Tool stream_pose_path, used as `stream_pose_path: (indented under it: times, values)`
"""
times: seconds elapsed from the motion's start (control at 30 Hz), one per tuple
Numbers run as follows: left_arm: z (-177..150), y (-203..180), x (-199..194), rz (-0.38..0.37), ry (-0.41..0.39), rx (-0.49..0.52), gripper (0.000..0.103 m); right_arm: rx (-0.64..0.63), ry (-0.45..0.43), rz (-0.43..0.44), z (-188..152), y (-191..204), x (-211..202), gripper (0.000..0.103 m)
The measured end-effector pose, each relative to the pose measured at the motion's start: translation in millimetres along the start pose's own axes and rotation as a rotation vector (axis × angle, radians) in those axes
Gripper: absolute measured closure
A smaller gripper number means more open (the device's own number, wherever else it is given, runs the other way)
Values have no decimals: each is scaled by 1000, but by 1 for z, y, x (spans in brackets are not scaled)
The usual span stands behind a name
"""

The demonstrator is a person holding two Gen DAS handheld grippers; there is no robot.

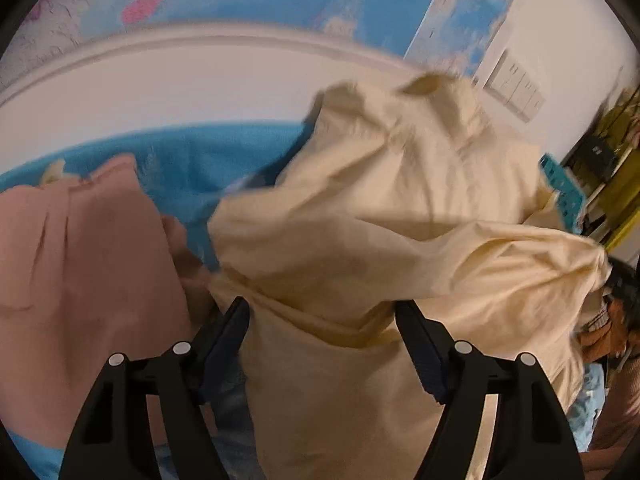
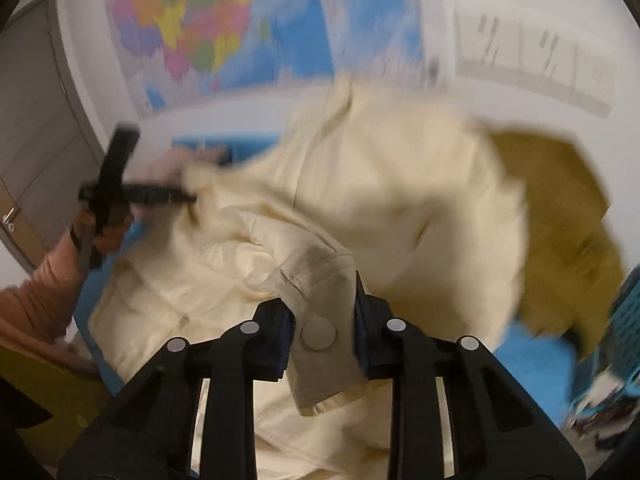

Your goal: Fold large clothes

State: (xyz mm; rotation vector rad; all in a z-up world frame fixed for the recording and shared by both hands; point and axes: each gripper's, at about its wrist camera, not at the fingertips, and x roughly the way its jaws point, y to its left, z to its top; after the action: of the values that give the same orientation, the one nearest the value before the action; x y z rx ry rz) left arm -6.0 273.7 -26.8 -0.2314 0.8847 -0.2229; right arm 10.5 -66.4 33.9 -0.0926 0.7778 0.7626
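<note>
Your left gripper (image 1: 322, 320) has its jaws spread wide w/ a bunch of the cream jacket (image 1: 380, 208) running between them — cloth fills the gap but the fingers (image 1: 234, 328) aren't pressed onto it, so it reads as open rather than clamped. Your right gripper (image 2: 322, 312) is closed down on a cuff or tab of the same cream jacket (image 2: 360, 184), the bit w/ a round snap button (image 2: 318, 334) sitting right between the pads (image 2: 280, 332).

In the right wrist view your left gripper (image 2: 116, 184) shows at the jacket's far-left end, held in your left hand (image 2: 106, 232), pink sleeve (image 2: 44, 288) behind it. Can't tell from there whether its tips pinch the fabric; too blurred.

The jacket is bunched and lifted between both tools, over the blue bed cover (image 1: 188, 164), part of it draping down toward the bed — most of the right view is motion-blurred. A pink garment (image 1: 84, 248) lies just left of the jacket in the left view, touching it near the left finger. An olive-yellow cloth (image 2: 560, 240) lies at the jacket's right edge, w/ a teal basket (image 2: 628, 320) beside that.

Behind: white headboard (image 1: 200, 80) and a world map (image 2: 188, 28) on the wall.
</note>
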Motion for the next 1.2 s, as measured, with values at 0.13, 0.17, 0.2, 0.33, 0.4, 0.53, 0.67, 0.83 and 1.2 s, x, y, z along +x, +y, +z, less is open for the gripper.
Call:
stream_pose_path:
  times: [0.13, 0.17, 0.2, 0.33, 0.4, 0.53, 0.67, 0.83, 1.2]
  values:
    - [5, 9, -25, -3, -111, -32, 23, 11, -2, -41, 11, -18, -9, 77]
    - [6, 13, -25, 10, -109, -46, 22, 42, 39, -48, 6, -28, 2, 77]
    - [6, 14, -19, 30, -80, -37, 22, 69, 86, -71, -2, -38, 15, 77]
    - [4, 15, 16, 53, 57, -17, 22, 129, 178, -82, -28, -59, 47, 77]
    - [3, 19, 38, -3, 132, -35, 19, 138, 166, -73, -32, -61, 48, 75]
    - [10, 23, 64, -47, 177, -80, 24, 131, 168, -69, -34, -62, 50, 72]
    - [21, 23, 57, -46, 91, -92, 77, 139, 141, -50, -34, -61, 44, 78]
    - [19, 8, 11, 10, -130, -3, 85, 111, 96, -79, -33, -57, 40, 78]
    - [-31, 21, -29, 58, -111, -10, 27, 182, -9, -107, -56, -64, 2, 19]
